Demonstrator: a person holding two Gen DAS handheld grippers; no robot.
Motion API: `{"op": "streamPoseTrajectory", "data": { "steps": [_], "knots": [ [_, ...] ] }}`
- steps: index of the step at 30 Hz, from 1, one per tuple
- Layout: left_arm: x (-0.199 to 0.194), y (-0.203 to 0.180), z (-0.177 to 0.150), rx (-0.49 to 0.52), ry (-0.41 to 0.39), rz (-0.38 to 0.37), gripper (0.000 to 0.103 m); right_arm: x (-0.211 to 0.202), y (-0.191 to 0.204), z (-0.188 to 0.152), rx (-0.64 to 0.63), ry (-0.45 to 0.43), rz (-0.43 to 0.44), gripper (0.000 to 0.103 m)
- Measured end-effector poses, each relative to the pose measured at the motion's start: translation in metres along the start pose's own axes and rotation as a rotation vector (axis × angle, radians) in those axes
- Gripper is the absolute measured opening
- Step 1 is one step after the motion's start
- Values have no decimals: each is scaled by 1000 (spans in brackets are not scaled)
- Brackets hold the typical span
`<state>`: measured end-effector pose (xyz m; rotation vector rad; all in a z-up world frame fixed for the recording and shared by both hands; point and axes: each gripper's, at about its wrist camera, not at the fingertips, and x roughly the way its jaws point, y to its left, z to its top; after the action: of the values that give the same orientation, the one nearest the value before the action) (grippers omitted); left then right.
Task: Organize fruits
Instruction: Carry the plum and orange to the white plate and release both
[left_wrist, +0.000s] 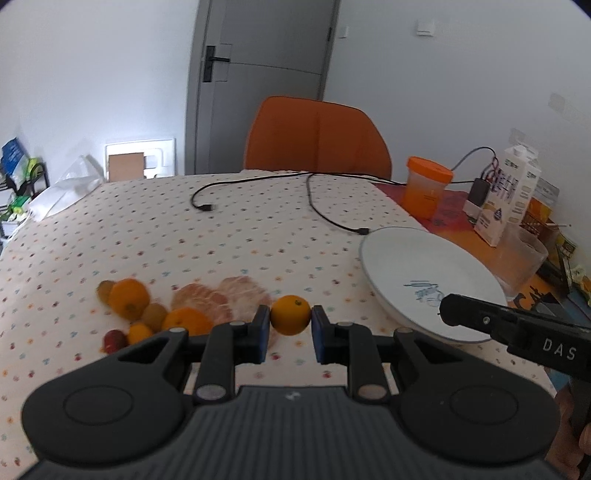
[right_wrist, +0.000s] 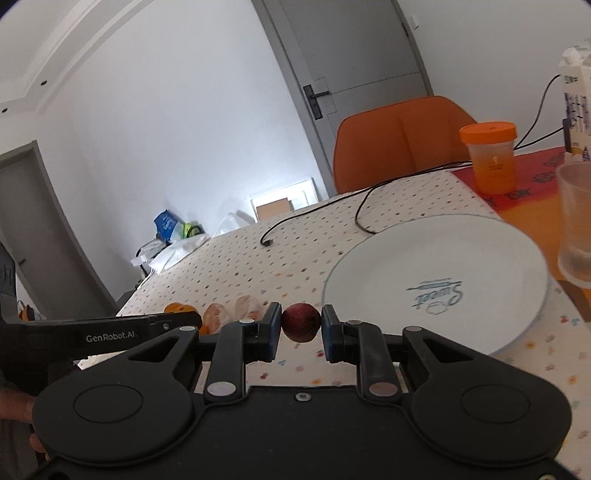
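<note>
Left gripper (left_wrist: 290, 328); right gripper (right_wrist: 301, 328); both clamped

"DAS" stands in white letters on the right gripper (left_wrist: 448, 314), seen right of the left tool. "GenRobot.AI" runs along the left gripper (right_wrist: 195, 316), left of the right tool. The plate (right_wrist: 388, 258) ahead reads "Sweet", upside down.

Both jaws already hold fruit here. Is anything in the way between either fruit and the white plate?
Nothing visible. The left gripper holds a small orange, the right gripper a dark red fruit. Only bare dotted tablecloth lies between them and the empty white plate; the black cable runs behind it.
</note>
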<state>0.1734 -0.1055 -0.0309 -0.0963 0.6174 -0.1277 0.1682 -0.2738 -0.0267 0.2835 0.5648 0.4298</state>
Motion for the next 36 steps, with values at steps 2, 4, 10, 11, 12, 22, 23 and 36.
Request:
{"op": "streamPoseTrajectory", "data": {
  "steps": [2,4,10,11,12,22,23,36],
  "knots": [
    [1,-7,3,12,-3,-5,22,-4,-6,1,6,-12,-12,21],
    [2,-13,5,21,-7,-9,22,-6,-12,1,13,-23,-19,21],
    [9,-26,10,39,-4,-12,22,-6,-26,0,30,-34,-39,22],
    [10,-28,10,41,-1,-12,22,-6,-28,0,32,-36,-41,22],
    [12,-30,10,44,1,-13,22,-5,-30,0,34,-36,-44,22],
    [34,-52,13,74,25,-43,22,-5,-48,-6,73,-47,-51,26],
    [37,-55,13,76,28,-48,22,-5,-50,-6,73,-48,-57,26],
    [60,-81,19,89,38,-141,22,-9,-63,-5,93,-61,-81,26]
  ]
}}
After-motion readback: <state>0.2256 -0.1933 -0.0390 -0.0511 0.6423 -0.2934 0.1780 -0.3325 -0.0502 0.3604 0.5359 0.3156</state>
